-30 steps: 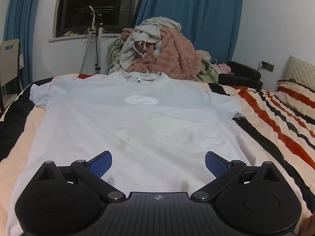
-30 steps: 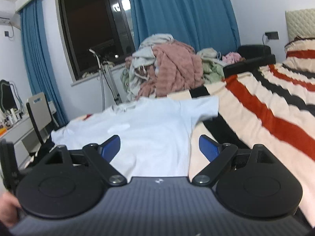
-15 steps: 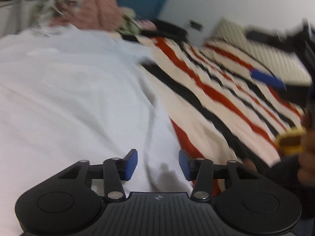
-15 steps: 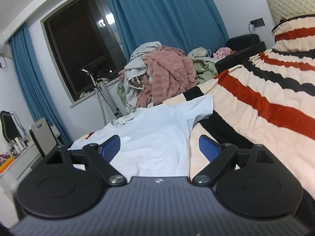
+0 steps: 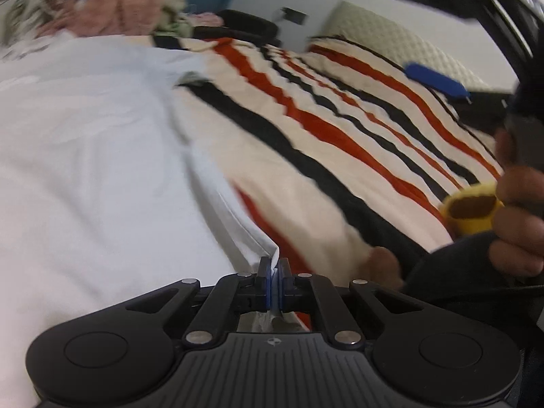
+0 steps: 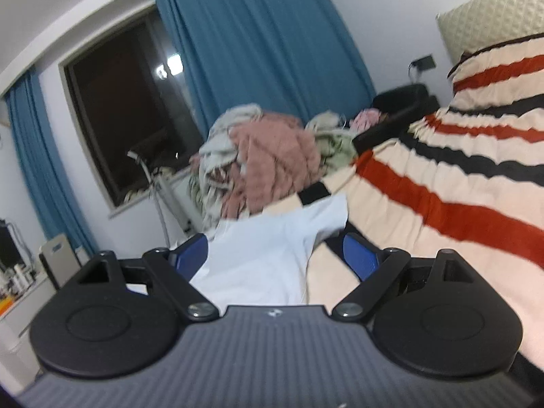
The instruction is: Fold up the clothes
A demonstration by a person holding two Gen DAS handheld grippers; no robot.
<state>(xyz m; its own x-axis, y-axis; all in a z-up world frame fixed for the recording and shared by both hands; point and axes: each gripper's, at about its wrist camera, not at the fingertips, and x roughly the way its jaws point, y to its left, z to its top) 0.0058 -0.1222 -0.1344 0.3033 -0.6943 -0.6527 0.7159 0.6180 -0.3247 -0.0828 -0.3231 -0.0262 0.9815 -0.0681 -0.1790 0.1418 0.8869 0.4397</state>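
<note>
Blue curtains (image 6: 258, 54), a dark window (image 6: 125, 112) and a heap of unfolded clothes (image 6: 268, 159) back your striped bed (image 5: 323, 156). On it the pale shirt (image 5: 85, 156) lies flat, no fold made yet. Your left gripper (image 5: 274, 268) has just closed, its fingers pinching the hem corner; the right gripper (image 6: 275, 255) stands wide, holding nothing.

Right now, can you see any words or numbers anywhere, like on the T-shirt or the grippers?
No readable words or numbers anywhere.
White T-shirt: pale chest print, too blurred to read.
Left gripper body: a tiny round emblem, no letters legible.
Right gripper body: the same small emblem, too blurred to read.
Striped bedspread: stripes only, no text.
</note>
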